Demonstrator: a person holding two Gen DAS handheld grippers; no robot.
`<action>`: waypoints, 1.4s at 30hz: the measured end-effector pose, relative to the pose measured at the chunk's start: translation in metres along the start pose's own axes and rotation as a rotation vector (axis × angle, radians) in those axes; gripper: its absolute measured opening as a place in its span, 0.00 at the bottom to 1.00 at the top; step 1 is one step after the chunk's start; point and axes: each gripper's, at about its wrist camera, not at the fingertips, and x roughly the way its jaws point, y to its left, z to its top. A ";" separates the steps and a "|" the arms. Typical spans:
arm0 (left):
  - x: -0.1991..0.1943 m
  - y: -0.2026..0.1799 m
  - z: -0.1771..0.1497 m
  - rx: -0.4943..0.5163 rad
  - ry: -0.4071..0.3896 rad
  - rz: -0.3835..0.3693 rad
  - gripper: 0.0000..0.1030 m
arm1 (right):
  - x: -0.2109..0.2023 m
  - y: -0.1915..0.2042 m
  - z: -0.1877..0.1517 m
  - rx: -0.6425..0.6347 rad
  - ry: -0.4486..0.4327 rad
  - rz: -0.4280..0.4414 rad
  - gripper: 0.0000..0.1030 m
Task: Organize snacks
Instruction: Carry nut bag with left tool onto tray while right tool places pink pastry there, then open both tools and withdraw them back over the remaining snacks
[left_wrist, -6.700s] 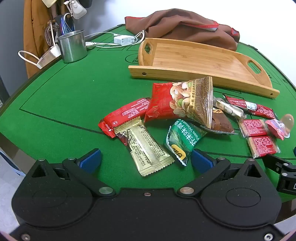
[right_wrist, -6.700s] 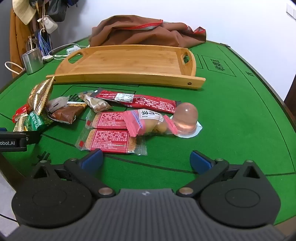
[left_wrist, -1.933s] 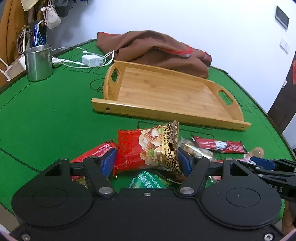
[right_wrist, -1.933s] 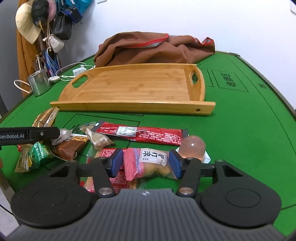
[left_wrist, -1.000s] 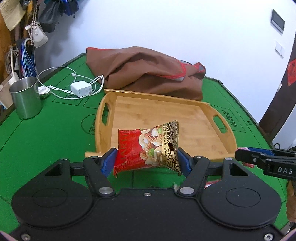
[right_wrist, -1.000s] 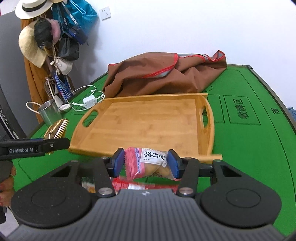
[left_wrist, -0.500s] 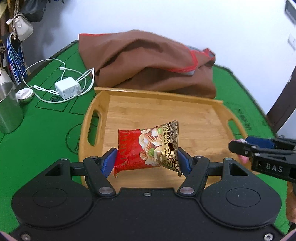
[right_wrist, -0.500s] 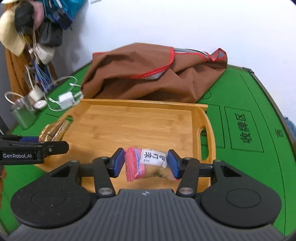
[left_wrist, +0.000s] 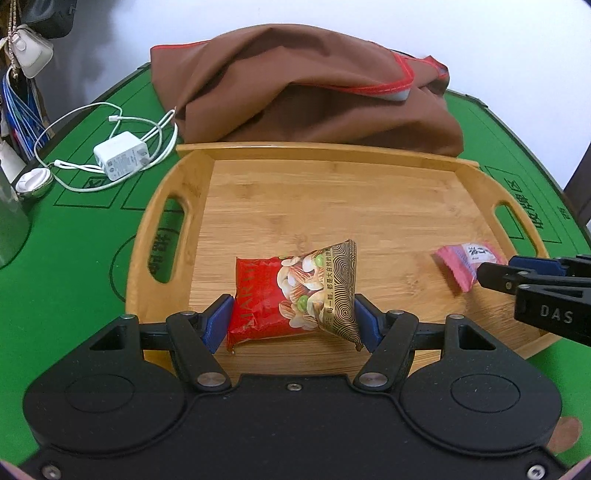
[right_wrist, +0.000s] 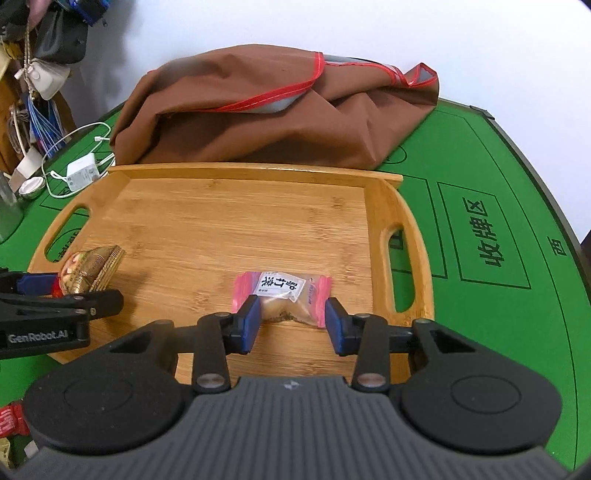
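Note:
My left gripper (left_wrist: 293, 319) is shut on a red and gold nut packet (left_wrist: 295, 295) and holds it over the near left part of the bamboo tray (left_wrist: 369, 199). The packet also shows in the right wrist view (right_wrist: 90, 273). My right gripper (right_wrist: 293, 325) has its jaws spread a little wider than a pink-wrapped pastry (right_wrist: 282, 293), which lies on the tray (right_wrist: 240, 221) near its right handle. The pastry also shows in the left wrist view (left_wrist: 467, 260).
A brown cloth bag (left_wrist: 314, 92) lies just behind the tray. A white charger with cable (left_wrist: 120, 155) and a metal cup (left_wrist: 9, 221) are at the left on the green table (right_wrist: 498, 258). More snack packets (right_wrist: 9, 421) lie at the near left.
Both grippers have lowered onto the tray. My right gripper's jaws have opened off the pink pastry, which now rests on the tray. My left gripper still grips the nut packet.

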 end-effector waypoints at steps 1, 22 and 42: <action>0.001 -0.001 -0.001 0.003 0.000 0.002 0.65 | -0.001 -0.001 0.000 0.003 0.001 0.006 0.44; -0.013 -0.006 -0.010 0.058 -0.064 0.033 0.93 | -0.046 0.002 -0.022 -0.005 -0.091 0.107 0.68; -0.111 0.003 -0.097 0.129 -0.230 -0.060 1.00 | -0.103 0.007 -0.096 -0.090 -0.182 0.179 0.95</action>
